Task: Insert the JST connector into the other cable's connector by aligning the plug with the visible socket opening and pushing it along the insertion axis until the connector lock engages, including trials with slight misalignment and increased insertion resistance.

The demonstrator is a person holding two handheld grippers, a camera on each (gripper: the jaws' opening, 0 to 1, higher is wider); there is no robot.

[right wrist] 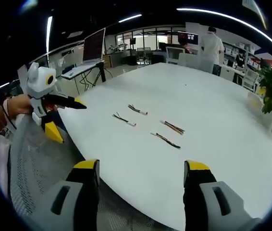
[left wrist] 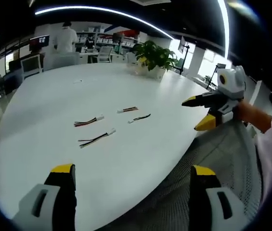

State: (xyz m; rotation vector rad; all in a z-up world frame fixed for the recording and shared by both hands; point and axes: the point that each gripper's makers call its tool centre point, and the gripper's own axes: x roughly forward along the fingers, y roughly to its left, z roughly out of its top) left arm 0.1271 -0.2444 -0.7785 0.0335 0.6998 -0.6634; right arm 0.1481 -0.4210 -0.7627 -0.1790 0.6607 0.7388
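- While both grippers hang off the table's near edge, four short cables lie loose on the white table (left wrist: pixel 54 144), toward that edge and well apart from its far side.
- Left gripper (left wrist: pixel 132 175) has its jaws spread wide with nothing between them; in the right gripper view it appears at the left, held by a hand (right wrist: pixel 16 108).
- Right gripper (right wrist: pixel 141 168) is likewise spread and empty; in the left gripper view it comes in from the right, just past the table's edge.
- Nearest cable (left wrist: pixel 96 138) ends in a white plug (left wrist: pixel 111 131); a second cable (left wrist: pixel 88 121) lies just beyond it, also with a white end.
- Two more, a third cable (left wrist: pixel 127 109) and a dark cable (left wrist: pixel 139 117), sit close together further in.
- My read on handling: these are very light and limp, so the wires will flop and give no control; the small plastic housings are stiff but slick and easy to twist.
- Best hold is probably on the housing itself or on the wires right behind it, keeping the mating end free.
- Which ends are plug or socket is too small to tell.
- A plant (left wrist: pixel 154 57) stands at the far edge.
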